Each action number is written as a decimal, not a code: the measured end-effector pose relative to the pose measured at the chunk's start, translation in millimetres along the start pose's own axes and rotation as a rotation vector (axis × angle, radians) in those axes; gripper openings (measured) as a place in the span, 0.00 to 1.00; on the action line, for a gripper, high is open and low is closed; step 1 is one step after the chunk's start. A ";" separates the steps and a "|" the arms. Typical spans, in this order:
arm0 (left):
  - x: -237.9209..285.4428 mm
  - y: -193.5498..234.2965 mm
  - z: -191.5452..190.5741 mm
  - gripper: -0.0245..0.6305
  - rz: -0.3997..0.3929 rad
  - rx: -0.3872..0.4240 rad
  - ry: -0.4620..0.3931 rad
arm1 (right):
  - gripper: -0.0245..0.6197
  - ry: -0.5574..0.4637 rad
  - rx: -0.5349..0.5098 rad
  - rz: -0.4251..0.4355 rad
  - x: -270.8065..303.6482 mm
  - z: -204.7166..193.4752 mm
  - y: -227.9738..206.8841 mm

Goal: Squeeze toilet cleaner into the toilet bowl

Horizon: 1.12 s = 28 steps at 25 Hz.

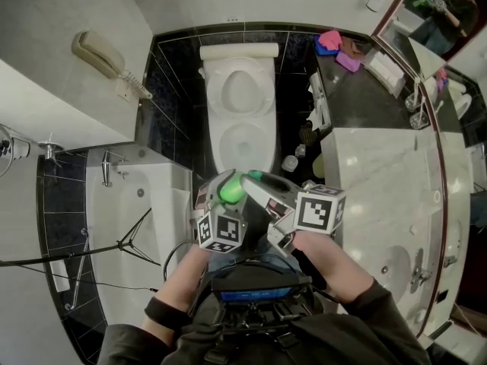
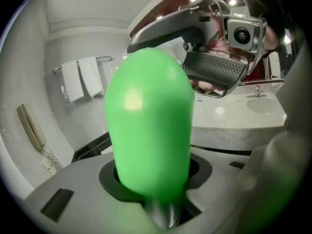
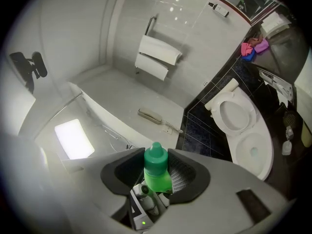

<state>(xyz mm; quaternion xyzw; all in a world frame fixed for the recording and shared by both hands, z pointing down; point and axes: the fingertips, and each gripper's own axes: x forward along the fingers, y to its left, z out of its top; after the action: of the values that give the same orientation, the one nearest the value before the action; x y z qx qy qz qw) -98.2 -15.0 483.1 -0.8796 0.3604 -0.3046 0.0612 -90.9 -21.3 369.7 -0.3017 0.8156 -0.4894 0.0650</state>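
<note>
- Green toilet cleaner bottle point(image 2: 148, 126) is seen largest in the left gripper view, where its body rises straight out of the gap between the jaws and fills the middle of the picture.
- The left gripper point(image 2: 156, 177) is clenched on the bottle's body, with a black pad pressed to each side.
- The bottle's teal cap point(image 3: 156, 158) is lodged between the pads of the right gripper point(image 3: 156, 173). Both pads appear to be closed against it, though the contact on the shadowed side is not sharply shown.
- In the head view the two grippers are held tip to tip (marker cubes towards the person). The bottle is bridged between them, its cap end turned to the right gripper.
- The toilet point(image 1: 240, 120) is seen beyond the bottle with its lid raised. The bottle is held in the air just before the front of the bowl point(image 1: 245, 141), apart from it.
- A bathtub point(image 1: 152, 162) is seen to the left of the toilet and a marble counter point(image 1: 380, 173) to the right. A wall telephone point(image 1: 103, 55) is mounted above the tub.
</note>
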 end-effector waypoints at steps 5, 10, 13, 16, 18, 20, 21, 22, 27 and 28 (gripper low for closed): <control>-12.7 -3.1 24.4 0.32 -0.207 -0.135 -0.116 | 0.35 -0.061 -0.203 0.152 -0.4 13.3 26.3; -51.0 -25.7 58.0 0.32 -0.613 -0.140 -0.274 | 0.37 -0.145 -0.576 0.404 -19.1 20.2 68.1; -74.4 -36.1 72.9 0.32 -0.814 -0.123 -0.293 | 0.37 -0.135 -0.743 0.530 -28.7 12.4 102.6; -91.6 -37.9 84.2 0.32 -0.942 -0.134 -0.328 | 0.37 -0.125 -0.887 0.579 -32.1 8.2 120.7; -99.0 -38.3 91.1 0.32 -0.983 -0.150 -0.327 | 0.37 -0.107 -0.954 0.589 -31.2 5.3 125.0; -101.8 -41.2 94.1 0.32 -1.007 -0.148 -0.313 | 0.37 -0.092 -0.987 0.603 -31.3 2.7 128.5; -102.0 -43.2 94.8 0.32 -1.015 -0.144 -0.308 | 0.37 -0.090 -0.993 0.610 -31.8 2.1 130.2; -101.7 -44.9 95.2 0.32 -1.020 -0.140 -0.308 | 0.37 -0.090 -0.994 0.616 -32.2 1.7 131.4; -97.8 -46.8 95.4 0.32 -0.997 -0.143 -0.318 | 0.35 -0.092 -0.974 0.611 -31.4 0.7 131.0; -96.7 -45.8 95.0 0.32 -0.984 -0.145 -0.320 | 0.34 -0.089 -0.970 0.602 -30.6 0.3 129.3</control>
<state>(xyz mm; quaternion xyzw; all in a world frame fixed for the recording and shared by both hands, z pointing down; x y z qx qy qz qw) -69.4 72.8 373.9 -0.9824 -0.0895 -0.1332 -0.0960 -121.4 39.3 255.5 -0.0718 0.9934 -0.0058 0.0896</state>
